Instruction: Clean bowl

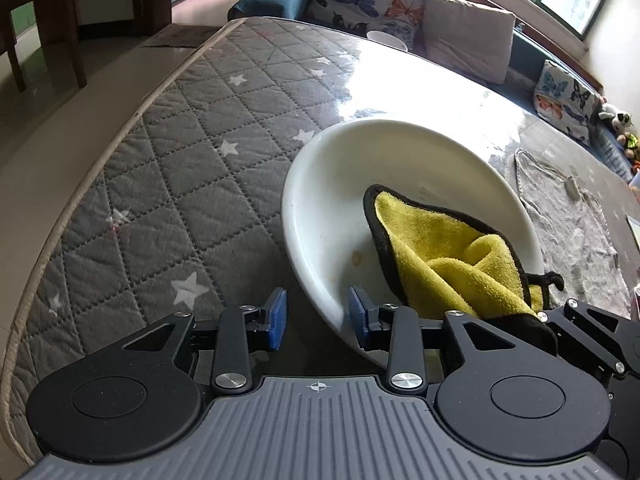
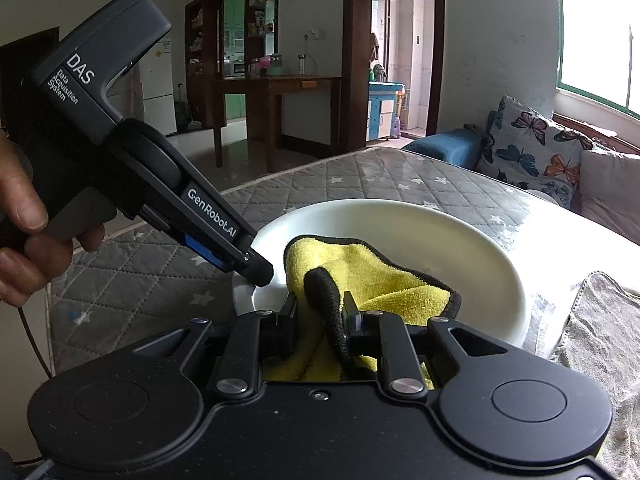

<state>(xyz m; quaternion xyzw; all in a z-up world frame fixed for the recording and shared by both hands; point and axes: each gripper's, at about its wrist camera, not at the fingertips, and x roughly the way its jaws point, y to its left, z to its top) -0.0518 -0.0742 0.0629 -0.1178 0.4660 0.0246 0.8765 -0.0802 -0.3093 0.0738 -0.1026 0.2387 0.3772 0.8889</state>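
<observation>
A wide white bowl (image 1: 332,208) (image 2: 400,224) sits on the quilted grey table cover. Inside it lies a yellow cloth (image 1: 440,248) (image 2: 360,268) with a black border. My right gripper (image 2: 320,316) is shut on a bunched fold of that cloth at the bowl's near side. My left gripper (image 1: 317,316) (image 2: 256,270) straddles the bowl's near rim: one blue pad (image 1: 277,318) stands outside and clear of the wall, the other blue pad (image 1: 357,312) is inside the bowl. Its jaws are open and do not pinch the rim. A small brownish spot (image 1: 355,256) marks the bowl's inner wall.
A person's hand (image 2: 24,220) holds the left tool's handle. A grey knitted cloth (image 1: 568,220) (image 2: 600,320) lies right of the bowl. A small white cup (image 1: 386,38) stands at the table's far edge. Butterfly cushions (image 2: 532,152) line a bench behind. The table edge (image 1: 80,184) curves along the left.
</observation>
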